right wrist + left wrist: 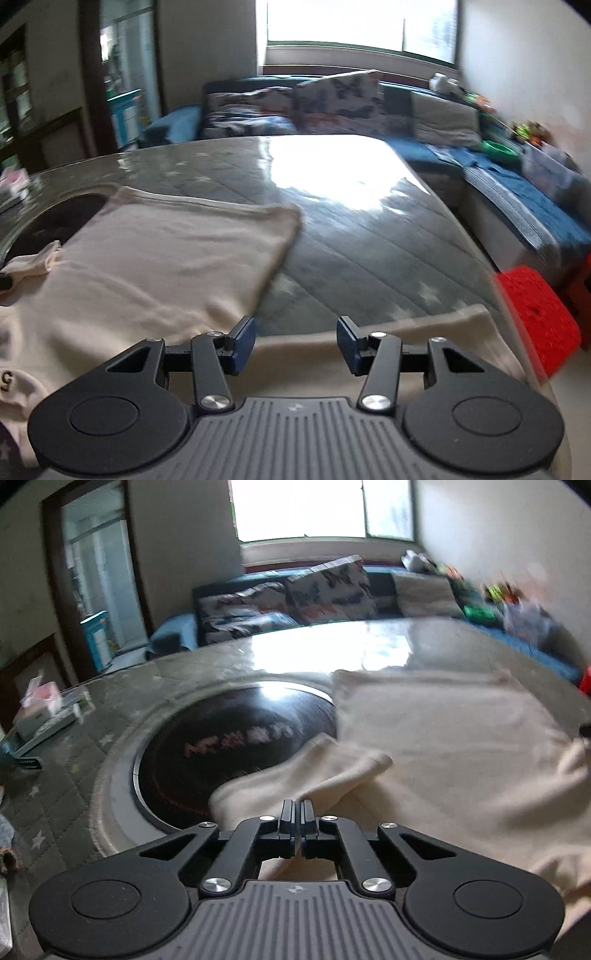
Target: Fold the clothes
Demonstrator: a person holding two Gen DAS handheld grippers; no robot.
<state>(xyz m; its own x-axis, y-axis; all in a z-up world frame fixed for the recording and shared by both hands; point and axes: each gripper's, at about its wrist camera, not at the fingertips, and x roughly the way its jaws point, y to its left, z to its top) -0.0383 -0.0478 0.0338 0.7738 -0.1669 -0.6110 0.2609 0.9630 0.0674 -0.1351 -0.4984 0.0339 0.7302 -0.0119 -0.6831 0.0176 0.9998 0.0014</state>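
We saw first the table (369, 236), wide and covered with a grey quilted cloth under a glossy sheet, so the window light shone strongly on it. In its middle sat a round dark hob (229, 753), and the shirt (450, 746) lay partly over the hob's right edge. The shirt was cream and spread flat on the near part of the table, we think to make it ready for folding. Its left sleeve (306, 775) reached out over the hob. The other sleeve (424, 332) stretched along the near edge of the table, toward a red stool (535, 314) beside it. The left gripper (297, 823) had its jaws pressed together just at the root of the left sleeve; cloth lay directly under and before them, but we could not tell if any cloth was pinched between them. The right gripper (295, 341) hung over the right sleeve with its jaws apart and nothing between the pads, probably so that it could come down on that sleeve next.
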